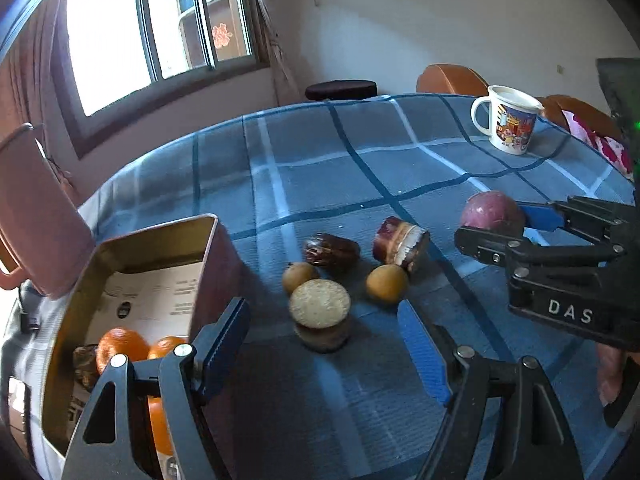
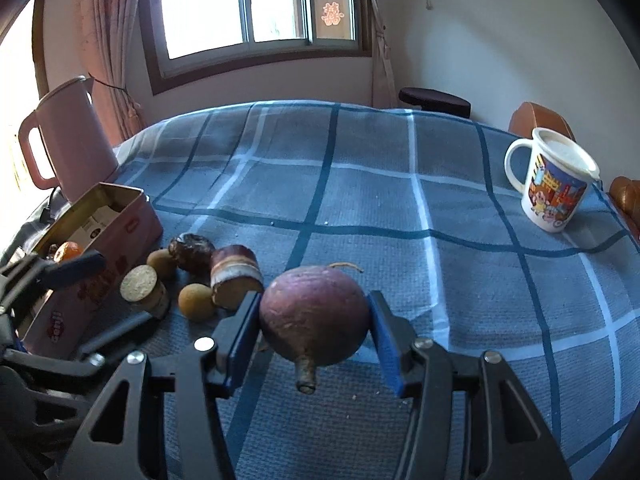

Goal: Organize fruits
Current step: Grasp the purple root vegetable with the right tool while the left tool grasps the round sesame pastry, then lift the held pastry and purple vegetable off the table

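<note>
1. My right gripper [image 2: 314, 334]: blue pads pressed on either side of a round purple root [image 2: 315, 314], stub end toward me; nothing else in its grip
2. My left gripper [image 1: 324, 350]: jaws standing wide, nothing between them, above the near edge of the loose pile
3. Open tin box [image 1: 132, 276], near left: two oranges [image 1: 122, 346] and a dark fruit inside, on printed paper
4. Loose on the blue checked tablecloth [image 2: 400, 208], just right of the tin: two small tan round fruits [image 1: 387, 283], a dark wrinkled fruit [image 1: 330, 251], two cut cylinder pieces [image 1: 320, 314]
5. Pink kettle [image 2: 70, 148], far left, behind the tin
6. Cartoon mug [image 2: 554, 182], far right, well apart from the fruit
</note>
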A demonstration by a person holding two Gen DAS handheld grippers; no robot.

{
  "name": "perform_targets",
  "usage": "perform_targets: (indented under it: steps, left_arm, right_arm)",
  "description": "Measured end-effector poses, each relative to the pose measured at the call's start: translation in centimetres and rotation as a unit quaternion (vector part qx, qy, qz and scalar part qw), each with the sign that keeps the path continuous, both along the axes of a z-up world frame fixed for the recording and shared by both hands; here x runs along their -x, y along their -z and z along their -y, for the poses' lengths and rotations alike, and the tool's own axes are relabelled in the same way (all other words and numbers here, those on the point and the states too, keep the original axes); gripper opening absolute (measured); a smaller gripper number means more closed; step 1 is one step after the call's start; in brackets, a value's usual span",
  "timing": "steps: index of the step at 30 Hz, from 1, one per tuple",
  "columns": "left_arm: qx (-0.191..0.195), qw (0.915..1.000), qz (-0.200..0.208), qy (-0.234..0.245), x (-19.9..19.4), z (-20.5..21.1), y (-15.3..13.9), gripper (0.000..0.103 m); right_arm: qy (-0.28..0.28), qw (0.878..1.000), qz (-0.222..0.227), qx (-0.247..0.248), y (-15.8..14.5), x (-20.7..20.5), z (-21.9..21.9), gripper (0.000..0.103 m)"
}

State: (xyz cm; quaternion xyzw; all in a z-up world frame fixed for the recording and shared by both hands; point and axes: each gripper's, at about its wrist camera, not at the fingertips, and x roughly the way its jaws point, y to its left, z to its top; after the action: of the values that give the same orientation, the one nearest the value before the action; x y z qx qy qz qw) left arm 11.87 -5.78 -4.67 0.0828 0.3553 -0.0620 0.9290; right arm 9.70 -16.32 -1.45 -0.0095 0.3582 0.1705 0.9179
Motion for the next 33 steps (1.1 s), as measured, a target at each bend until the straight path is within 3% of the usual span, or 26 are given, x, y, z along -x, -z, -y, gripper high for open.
perform_targets:
  steps: [4, 12, 14, 33]
  left_arm:
    - [0.001, 0.9994, -0.033, 0.011, -0.9, 0.5, 0.8, 0.056]
    - [0.000, 0.9988, -0.048, 0.003, -1.8, 0.4, 1.2, 0.050]
    - [-0.004, 0.9988, -0.048, -0.004, -2.0, 0.1, 1.2, 0.036]
    - [0.030, 0.9995, 0.010, 0.009, -0.3, -0.5, -0.5, 0.036]
  right_arm:
    - [0.000, 1.000, 0.001, -0.007, -0.1, 0.0, 0.2, 0.056]
    - [-0.003, 1.000, 0.000, -0.008, -0.1, 0.1, 0.2, 0.056]
    - [-0.004, 1.000, -0.001, -0.006, -0.1, 0.1, 0.1, 0.056]
    - [-0.011, 0.999, 0.044, -0.015, -1.1, 1.5, 0.1, 0.056]
